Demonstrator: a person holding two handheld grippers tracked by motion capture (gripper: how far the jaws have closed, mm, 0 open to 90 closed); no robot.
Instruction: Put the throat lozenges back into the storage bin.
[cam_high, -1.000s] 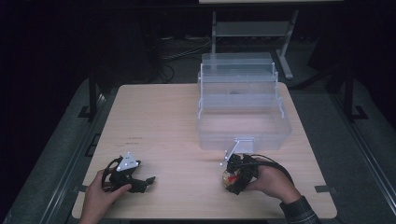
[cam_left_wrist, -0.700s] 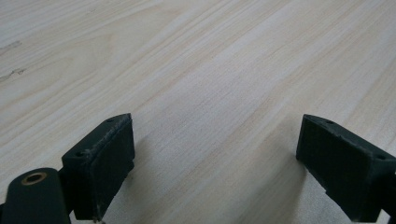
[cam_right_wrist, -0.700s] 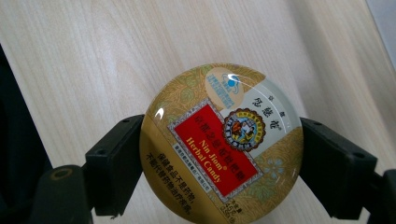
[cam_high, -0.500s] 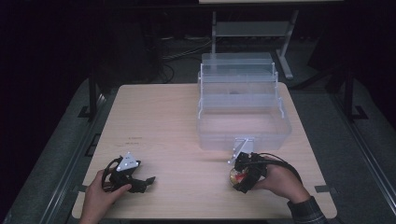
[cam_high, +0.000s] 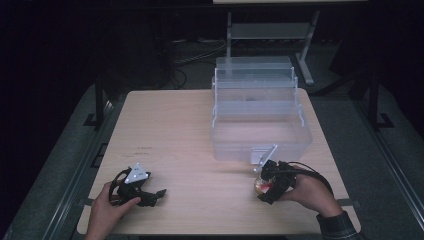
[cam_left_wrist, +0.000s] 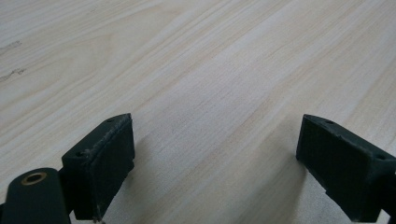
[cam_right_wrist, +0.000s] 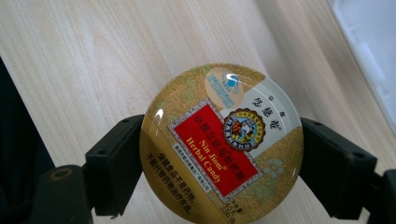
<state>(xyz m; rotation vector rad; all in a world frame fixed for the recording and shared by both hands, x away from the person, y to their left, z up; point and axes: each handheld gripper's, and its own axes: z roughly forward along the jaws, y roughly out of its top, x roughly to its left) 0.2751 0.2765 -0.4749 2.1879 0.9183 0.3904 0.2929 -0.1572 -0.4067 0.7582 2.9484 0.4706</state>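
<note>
The high view was dim, its surroundings nearly black, while the tabletop stood evenly lit from above and looked slightly soft and grainy. Faint shadows lay under the clear plastic box. In the left gripper view the wood grain was sharp and bright, with soft shadows beside the left hand-held gripper. In the right gripper view a white glare spot sat on the glossy candy tin, whose print was crisp; the background was blurred

Right gripper clamps a small round tin near the table's front right; clear tiered box just behind. Left gripper front left.
</note>
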